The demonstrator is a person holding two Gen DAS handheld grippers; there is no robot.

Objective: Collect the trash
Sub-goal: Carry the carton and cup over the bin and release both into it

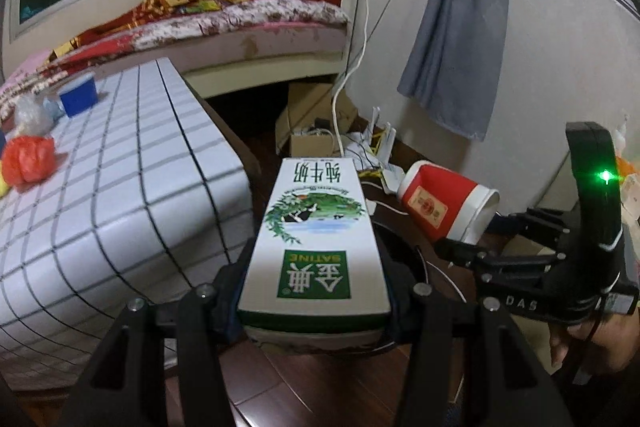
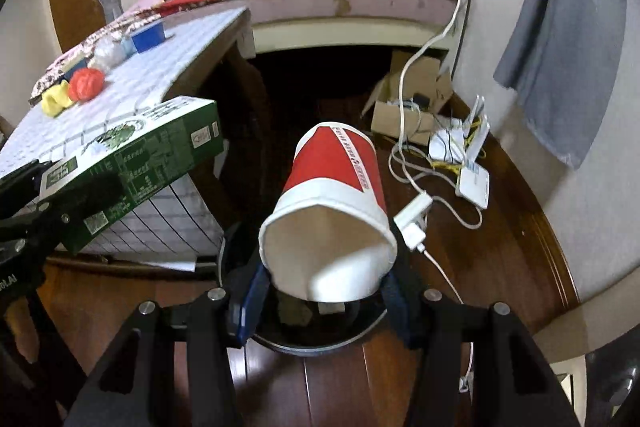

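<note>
My left gripper (image 1: 314, 311) is shut on a white and green milk carton (image 1: 316, 239), held flat above the floor; the carton also shows in the right wrist view (image 2: 132, 163). My right gripper (image 2: 326, 291) is shut on a red and white paper cup (image 2: 332, 215), squeezed at its rim and lying on its side; the cup also shows in the left wrist view (image 1: 444, 205). Both are held over a round black trash bin (image 2: 316, 343) on the floor, with some scraps inside. More trash lies on the table: an orange bag (image 1: 28, 163) and a clear plastic wad (image 1: 30, 115).
A table with a white grid cloth (image 1: 132, 167) stands on the left, bearing a blue box (image 1: 78, 95). A bed (image 1: 248, 27) is behind. A cardboard box (image 2: 408, 107), white routers (image 2: 472, 179), a charger and cables lie on the wooden floor at right. A grey cloth (image 1: 456, 27) hangs on the wall.
</note>
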